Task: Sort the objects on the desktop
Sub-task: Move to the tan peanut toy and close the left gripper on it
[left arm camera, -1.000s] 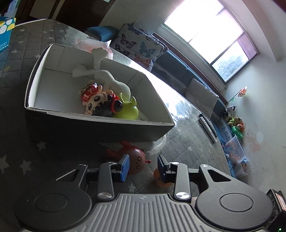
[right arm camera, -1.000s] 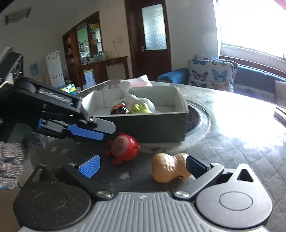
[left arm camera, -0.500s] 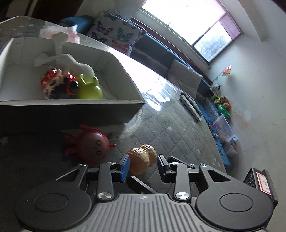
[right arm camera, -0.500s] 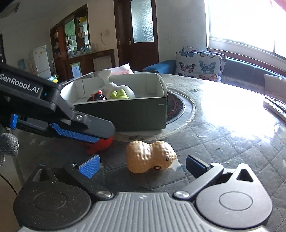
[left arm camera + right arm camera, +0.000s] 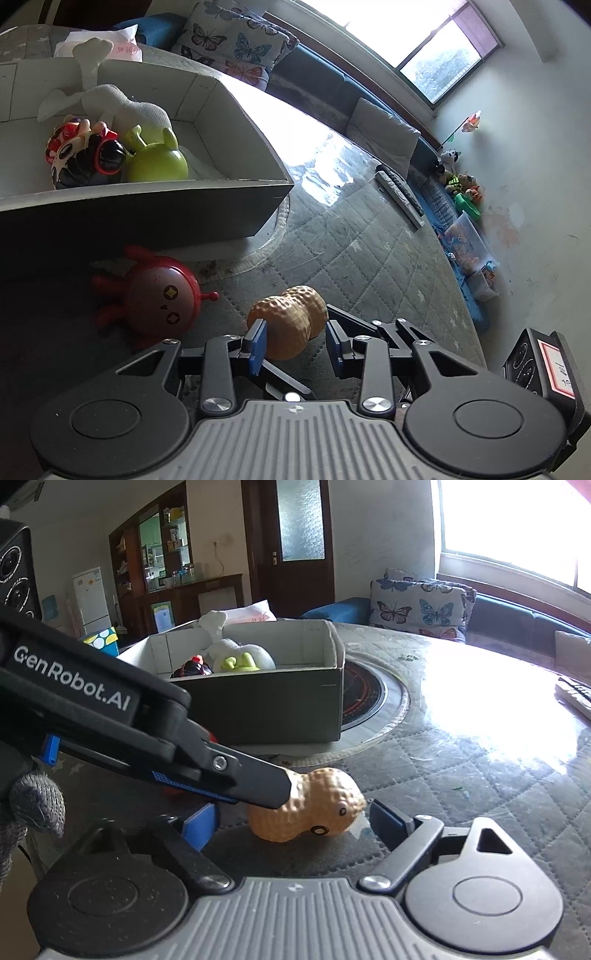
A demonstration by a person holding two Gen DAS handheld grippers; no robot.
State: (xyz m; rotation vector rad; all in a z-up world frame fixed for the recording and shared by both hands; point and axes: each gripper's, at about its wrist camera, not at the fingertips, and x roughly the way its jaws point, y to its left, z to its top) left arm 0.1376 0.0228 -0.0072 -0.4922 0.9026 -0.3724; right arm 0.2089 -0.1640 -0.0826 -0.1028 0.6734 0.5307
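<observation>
Both my tongs around one peanut toy (image 5: 289, 320), left tongs (image 5: 294, 345) apart, right tongs (image 5: 294, 820) closing, pads not yet touching, box (image 5: 280, 705) behind.

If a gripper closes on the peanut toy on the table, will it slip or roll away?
The peanut toy lies on its side and is rounded, so it may roll. Its bumpy skin probably helps grip. The narrow waist looks like the safest place.

One box (image 5: 236, 206) holding three toys: a white plush (image 5: 122, 103), a red-and-black doll (image 5: 85, 155) and a green figure (image 5: 155, 162); two toys on the tabletop (image 5: 369, 258): a red figure (image 5: 159, 299) and a peanut (image 5: 291, 321); two remotes (image 5: 400, 195).
</observation>
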